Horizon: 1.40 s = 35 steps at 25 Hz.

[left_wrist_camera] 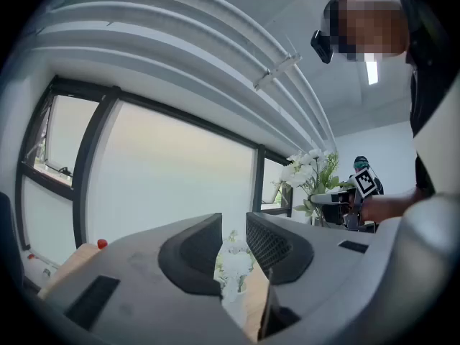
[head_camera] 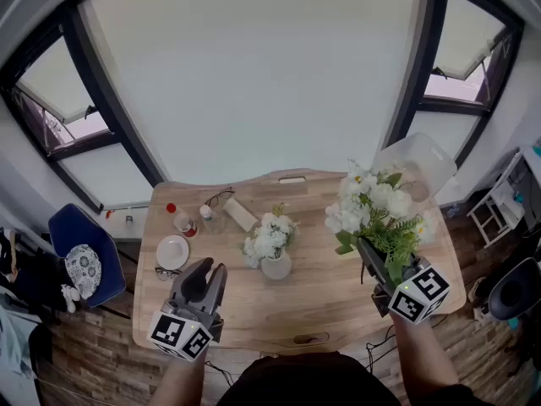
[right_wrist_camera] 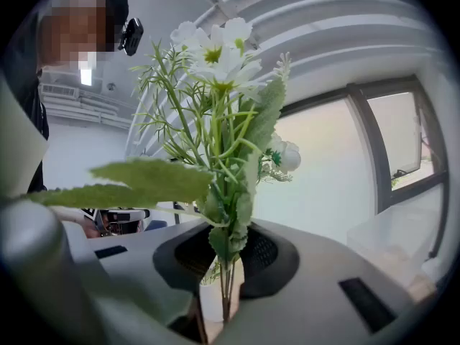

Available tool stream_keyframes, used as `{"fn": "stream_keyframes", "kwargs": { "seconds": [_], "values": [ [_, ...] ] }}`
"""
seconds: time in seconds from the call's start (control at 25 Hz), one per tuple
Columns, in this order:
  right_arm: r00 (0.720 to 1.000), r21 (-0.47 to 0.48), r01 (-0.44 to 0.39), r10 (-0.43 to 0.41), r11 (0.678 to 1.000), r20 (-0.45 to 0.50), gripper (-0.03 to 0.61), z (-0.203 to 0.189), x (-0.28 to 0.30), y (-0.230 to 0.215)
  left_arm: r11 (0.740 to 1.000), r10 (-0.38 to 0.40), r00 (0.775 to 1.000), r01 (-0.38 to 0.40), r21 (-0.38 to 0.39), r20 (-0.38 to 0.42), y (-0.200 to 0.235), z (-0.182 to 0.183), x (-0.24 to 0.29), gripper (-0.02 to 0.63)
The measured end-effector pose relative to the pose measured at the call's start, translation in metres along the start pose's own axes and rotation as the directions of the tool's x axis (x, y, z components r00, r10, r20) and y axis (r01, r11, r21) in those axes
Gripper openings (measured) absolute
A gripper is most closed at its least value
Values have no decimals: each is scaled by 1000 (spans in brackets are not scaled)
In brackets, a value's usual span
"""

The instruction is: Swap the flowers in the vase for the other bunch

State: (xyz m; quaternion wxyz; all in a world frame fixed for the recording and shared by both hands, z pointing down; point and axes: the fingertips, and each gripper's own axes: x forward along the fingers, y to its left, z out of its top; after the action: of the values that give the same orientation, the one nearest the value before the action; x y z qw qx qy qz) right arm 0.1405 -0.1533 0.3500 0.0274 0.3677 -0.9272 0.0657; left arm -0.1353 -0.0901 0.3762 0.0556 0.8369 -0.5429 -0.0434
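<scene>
1. Right gripper view: shows the right gripper [right_wrist_camera: 224, 254] pinched shut on the thin green stems of the loose bunch [right_wrist_camera: 219, 85]. Has the stems running upright through the narrow slot between the pads, with leaves and white blooms fanning out above.
2. Head view: finds that gripper [head_camera: 363, 248] low on the right, carried on a bare forearm over the table [head_camera: 321, 307]. Points away from the body and roughly level, with the bunch [head_camera: 372, 203] standing up from the jaw tips.
3. Left gripper view: shows the left gripper [left_wrist_camera: 232, 225] with its jaws a small way apart and gripping nothing. Frames, through that gap and well beyond the tips, the vase [left_wrist_camera: 234, 307] and its white flowers [left_wrist_camera: 234, 262].
4. Head view: places the left gripper [head_camera: 209, 269] low on the left, level, aimed across the table, short of the vase [head_camera: 275, 266] and off to its left.
5. Puts the vase upright near the table's middle, flowers [head_camera: 269, 237] in it, between the two grippers and apart from both.
6. Farther back: picks out a white plate [head_camera: 172, 252] on the left side and a clear container [head_camera: 418, 163] beyond the held bunch.
</scene>
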Motion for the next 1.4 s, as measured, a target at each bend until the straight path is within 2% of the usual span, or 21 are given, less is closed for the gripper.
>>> {"fn": "stream_keyframes", "kwargs": {
  "seconds": [0.32, 0.56, 0.64, 0.8, 1.12, 1.4],
  "values": [
    [1000, 6, 1, -1, 1000, 3, 83, -3, 3, -4, 1000, -12, 1000, 12, 7, -9, 2, -9, 14, 104],
    [1000, 13, 3, -3, 1000, 11, 83, -3, 3, -5, 998, -16, 998, 20, 60, -58, 2, -28, 28, 106],
    [1000, 36, -7, 6, 999, 26, 83, -2, 3, -5, 996, -43, 997, 48, 75, -64, -1, -33, 35, 129],
    [999, 18, 11, -12, 1000, 30, 83, 0, 2, -8, 990, -93, 995, 96, 98, -40, -8, -41, 47, 188],
    [999, 43, 35, -36, 998, 26, 83, 1, 3, -22, 979, -143, 975, 165, 120, -172, -15, -85, 82, 264],
    [998, 51, 65, -66, 997, 4, 84, -7, -5, -28, 965, -172, 955, 212, 153, -240, -18, -115, 102, 264]
  ]
}}
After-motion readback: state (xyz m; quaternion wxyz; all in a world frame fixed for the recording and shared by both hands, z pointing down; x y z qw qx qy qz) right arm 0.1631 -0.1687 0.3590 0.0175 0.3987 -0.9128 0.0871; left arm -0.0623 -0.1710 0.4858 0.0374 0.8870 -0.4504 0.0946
